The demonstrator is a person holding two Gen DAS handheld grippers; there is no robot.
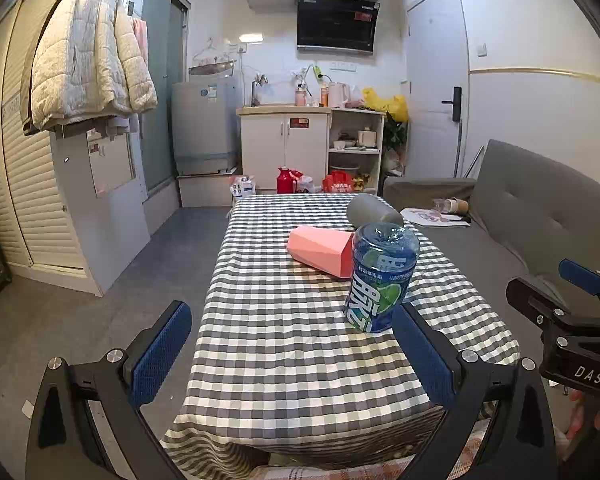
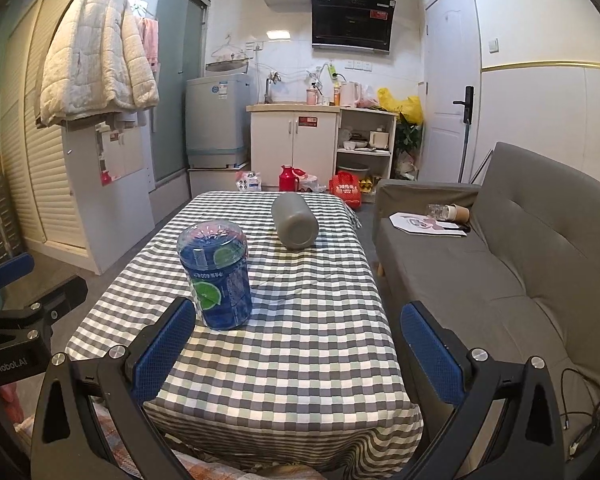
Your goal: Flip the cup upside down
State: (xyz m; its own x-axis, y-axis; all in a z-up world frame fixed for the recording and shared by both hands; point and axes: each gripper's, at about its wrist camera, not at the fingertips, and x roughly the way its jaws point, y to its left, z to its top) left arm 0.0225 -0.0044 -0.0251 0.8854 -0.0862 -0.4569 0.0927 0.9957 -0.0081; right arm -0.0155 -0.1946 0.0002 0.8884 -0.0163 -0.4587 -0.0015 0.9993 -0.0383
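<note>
Left wrist view: left gripper [image 1: 296, 354] jaws wide, empty, at near table [image 1: 284, 360] edge. Blue cup [image 1: 380, 276] stands inverted near right; pink cup [image 1: 322, 250] and grey cup [image 1: 374, 210] lie sideways beyond. Right gripper [image 2: 300, 354] likewise wide, empty.

Both cameras sit low at the near end of the desk [image 1: 284, 320] and look along its length toward the kitchen cabinet [image 1: 284, 148] at the far wall. The left wrist view stands off the near left corner, facing slightly right. The right wrist view stands off the near right corner, closer to the sofa [image 2: 520, 248]. Both share the checked desk top, the blue bottle [image 1: 380, 276] near the front, the grey cup [image 2: 296, 220] and the back wall.
</note>
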